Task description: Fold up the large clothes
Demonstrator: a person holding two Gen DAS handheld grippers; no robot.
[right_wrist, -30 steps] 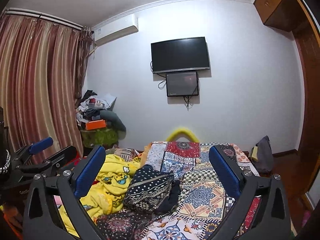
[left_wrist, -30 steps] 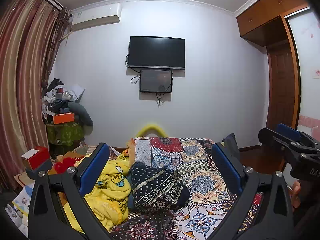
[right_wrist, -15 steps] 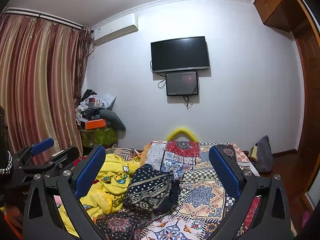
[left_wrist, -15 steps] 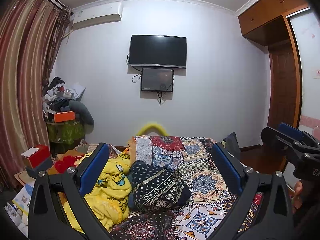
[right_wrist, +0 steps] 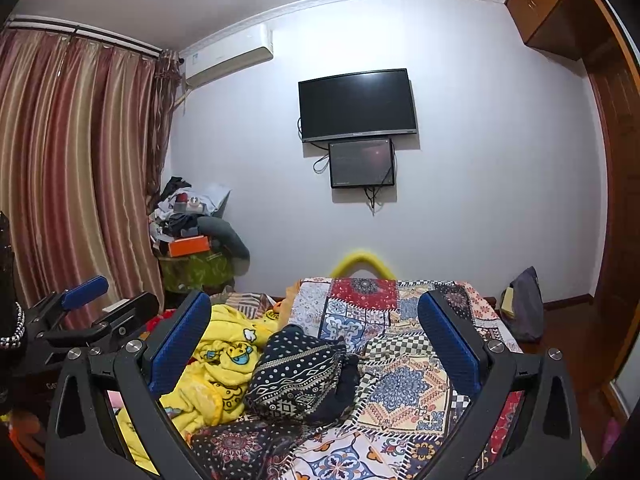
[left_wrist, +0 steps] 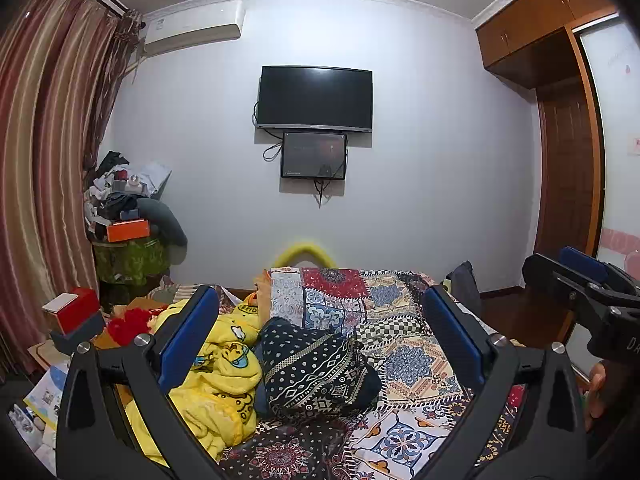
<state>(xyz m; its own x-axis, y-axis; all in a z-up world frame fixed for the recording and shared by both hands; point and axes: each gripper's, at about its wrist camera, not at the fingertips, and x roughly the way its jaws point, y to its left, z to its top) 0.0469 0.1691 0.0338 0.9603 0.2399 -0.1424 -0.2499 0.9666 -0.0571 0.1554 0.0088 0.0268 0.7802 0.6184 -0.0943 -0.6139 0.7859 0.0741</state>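
Note:
A crumpled dark navy garment with white patterns (left_wrist: 316,368) (right_wrist: 300,376) lies bunched in the middle of the bed. Beside it on the left is a rumpled yellow cartoon-print garment (left_wrist: 220,376) (right_wrist: 216,364). My left gripper (left_wrist: 320,328) hovers above the bed, open, nothing between its blue pads. My right gripper (right_wrist: 316,332) is also open and empty, held above the same heap. The right gripper (left_wrist: 584,284) shows at the right edge of the left wrist view, and the left gripper (right_wrist: 84,312) at the left edge of the right wrist view.
A patchwork quilt (left_wrist: 392,320) covers the bed. A cluttered stack with an orange box (left_wrist: 128,230) stands at the left by striped curtains (left_wrist: 44,160). A red-and-white box (left_wrist: 72,310) sits low left. A TV (left_wrist: 315,98) hangs on the far wall, a wooden door (left_wrist: 568,176) right.
Both grippers tilted slightly, so the room has shifted a little in each view. The clothes on the bed have not moved and both grippers stay open.

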